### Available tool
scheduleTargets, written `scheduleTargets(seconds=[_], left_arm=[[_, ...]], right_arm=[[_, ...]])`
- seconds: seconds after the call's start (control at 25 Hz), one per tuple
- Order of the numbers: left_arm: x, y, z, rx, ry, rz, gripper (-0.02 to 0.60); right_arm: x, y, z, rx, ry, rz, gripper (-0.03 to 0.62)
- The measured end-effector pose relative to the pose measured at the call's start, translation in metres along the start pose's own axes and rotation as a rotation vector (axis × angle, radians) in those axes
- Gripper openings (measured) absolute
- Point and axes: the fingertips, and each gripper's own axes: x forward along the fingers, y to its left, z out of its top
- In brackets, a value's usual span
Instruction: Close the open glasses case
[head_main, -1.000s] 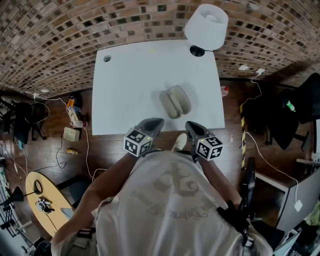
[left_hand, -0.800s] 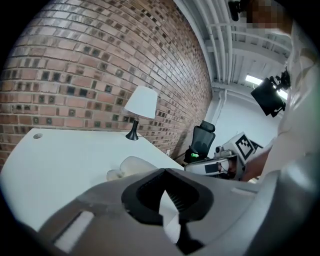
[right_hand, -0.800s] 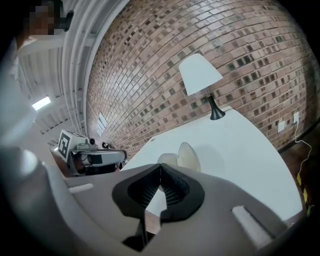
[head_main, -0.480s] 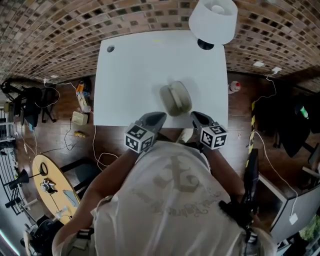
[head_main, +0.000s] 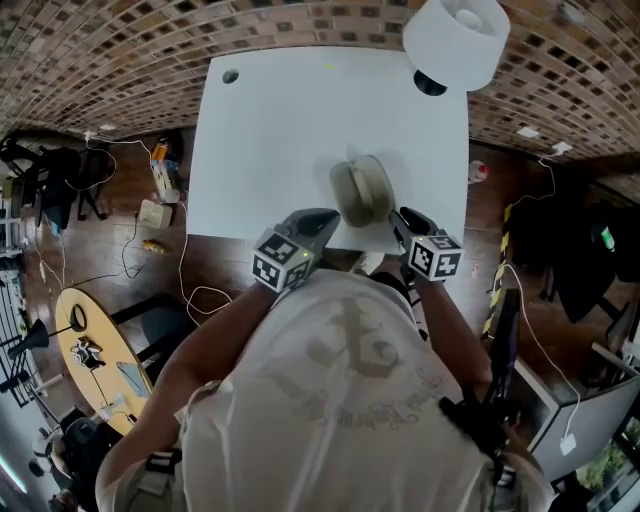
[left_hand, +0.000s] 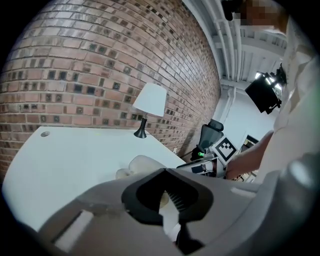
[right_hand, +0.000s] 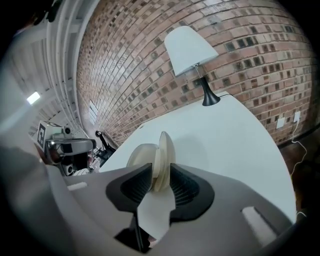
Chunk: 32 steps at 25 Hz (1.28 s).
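Observation:
The beige glasses case (head_main: 362, 190) lies open near the front edge of the white table (head_main: 280, 130), its two halves side by side. In the right gripper view its lid (right_hand: 164, 150) stands on edge between the jaws of my right gripper (right_hand: 160, 173). Those jaws are opening, and their pads stand close to the lid on both sides without pressing it. In the head view my right gripper (head_main: 402, 216) is at the case's near right end. My left gripper (head_main: 322, 218) is just left of the case, and in its own view the case (left_hand: 142, 165) lies beyond the slightly parted jaws of the left gripper (left_hand: 167, 202).
A white-shaded lamp (head_main: 455, 40) on a black base stands at the table's far right corner. A brick wall (right_hand: 150, 60) runs behind the table. A cable hole (head_main: 230, 76) sits at the far left corner. Cables and small items lie on the wooden floor (head_main: 150, 215) to the left.
Both grippers have moved forward from the table's front edge to the case. The right one now has the lid between its jaws.

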Motion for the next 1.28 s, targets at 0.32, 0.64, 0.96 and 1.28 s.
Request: scheduleTargets(seconds=[0.32,0.64,0.96,1.28], left_arm=[[-0.015,0.017,0.001,-0.006,-0.018,-0.031,0.006],[-0.031,0.040,0.002,-0.089,-0.057,-0.007,0.006],[-0.035,0.046,0.004,-0.108,-0.079,-0.016,0.006],[-0.028,0.047,0.005,-0.105,-0.069,-0.038,0.006]], right_arm=[[0.028,-0.002,-0.007,0.024,0.107,-0.042,0.201],[0.041,-0.009,-0.011,0.261,0.079,0.008,0.172],[0.036,-0.015,0.001,0.358,0.012,0.000,0.121],[0.024,-0.039,0.028,0.347,-0.058,-0.069,0.123]])
